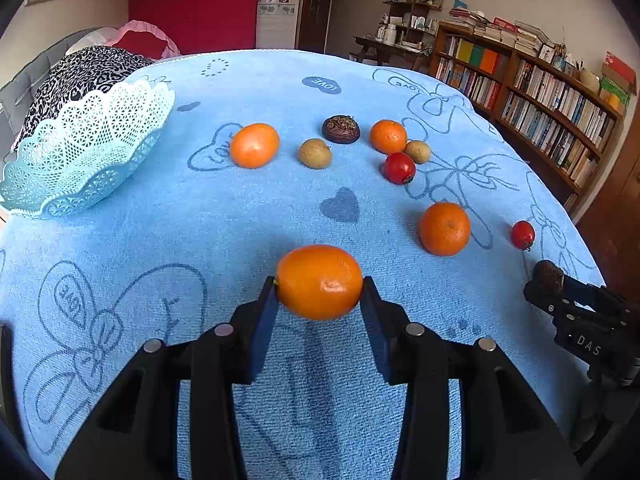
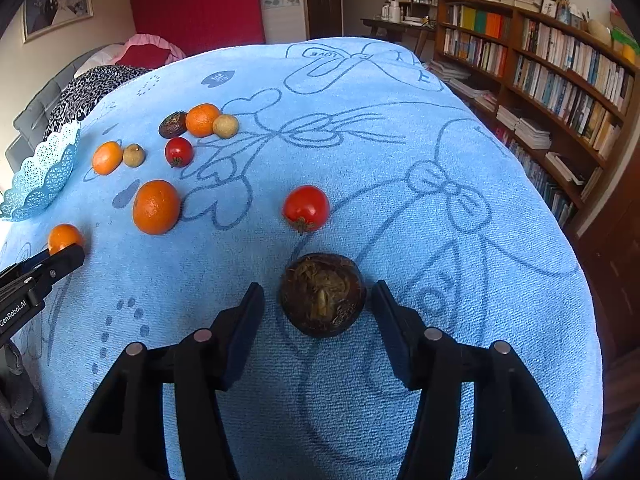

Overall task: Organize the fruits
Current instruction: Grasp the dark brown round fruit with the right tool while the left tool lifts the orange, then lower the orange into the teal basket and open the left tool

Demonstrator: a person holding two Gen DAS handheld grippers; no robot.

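Observation:
My left gripper (image 1: 319, 281) is shut on a small oval orange (image 1: 320, 292), with both pads pressed against its sides just above the blue cloth. The same orange (image 2: 64, 237) shows at the left edge of the right wrist view. My right gripper (image 2: 318, 293) is open around a dark brown round fruit (image 2: 322, 294) lying on the cloth, with a small gap on each side. A lacy light-blue basket (image 1: 88, 144) stands at the far left, apart from the fruit.
On the blue cloth (image 1: 240, 220) lie more oranges (image 1: 445, 229) (image 1: 254, 145) (image 1: 388, 136), two red tomatoes (image 1: 399, 168) (image 2: 306, 208), two small tan fruits (image 1: 315, 154) and another dark fruit (image 1: 341, 129). A bookshelf (image 2: 560, 80) runs along the right.

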